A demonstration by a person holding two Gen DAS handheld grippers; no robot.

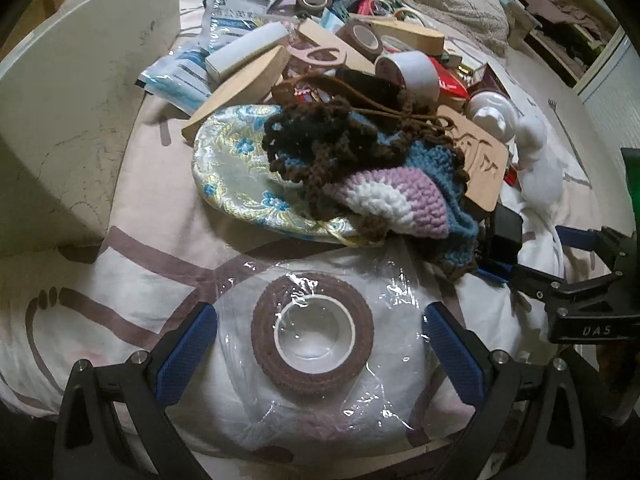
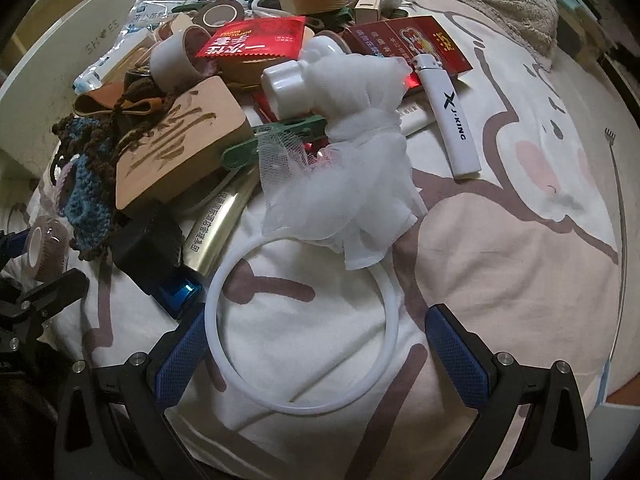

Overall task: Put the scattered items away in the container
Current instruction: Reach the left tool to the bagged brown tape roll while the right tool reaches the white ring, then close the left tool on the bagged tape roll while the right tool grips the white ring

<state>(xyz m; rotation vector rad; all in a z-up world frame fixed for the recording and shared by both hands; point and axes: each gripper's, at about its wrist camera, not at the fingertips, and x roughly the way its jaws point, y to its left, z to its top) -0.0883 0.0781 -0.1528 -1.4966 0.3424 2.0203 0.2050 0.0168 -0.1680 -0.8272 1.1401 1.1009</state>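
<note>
We see the bedsheet (image 1: 132, 280), pale with brown line drawings, spread under everything; at its left stands the white container (image 1: 68, 120), its wall upright and scuffed, just beside the heap and apart from both grippers; the heap itself runs across the middle of the sheet, and on its near side lies a brocade pouch (image 1: 236, 168) in cream and blue, with a crocheted bundle (image 1: 384, 184) of brown, blue, lilac and white yarn lying partly on top of it; a carved wooden block (image 2: 180, 140) rests against that yarn, and a white net puff (image 2: 352, 148) sprawls to its right, draped over the top of a white plastic ring (image 2: 304, 328) that lies flat on the sheet.

We hold the left gripper (image 1: 320, 348) low over the sheet with its jaws spread wide and nothing clasped; between its blue pads lies a brown tape roll (image 1: 312, 336) sealed in clear film, touching neither pad; the right gripper (image 2: 320, 352) is likewise wide open and empty, its left pad just beside the ring's rim; whether they touch we cannot tell; further off, a white lighter (image 2: 452, 116) lies near a red packet (image 2: 256, 40), and a green clothes peg (image 2: 276, 136) pokes out from under the net.
</note>
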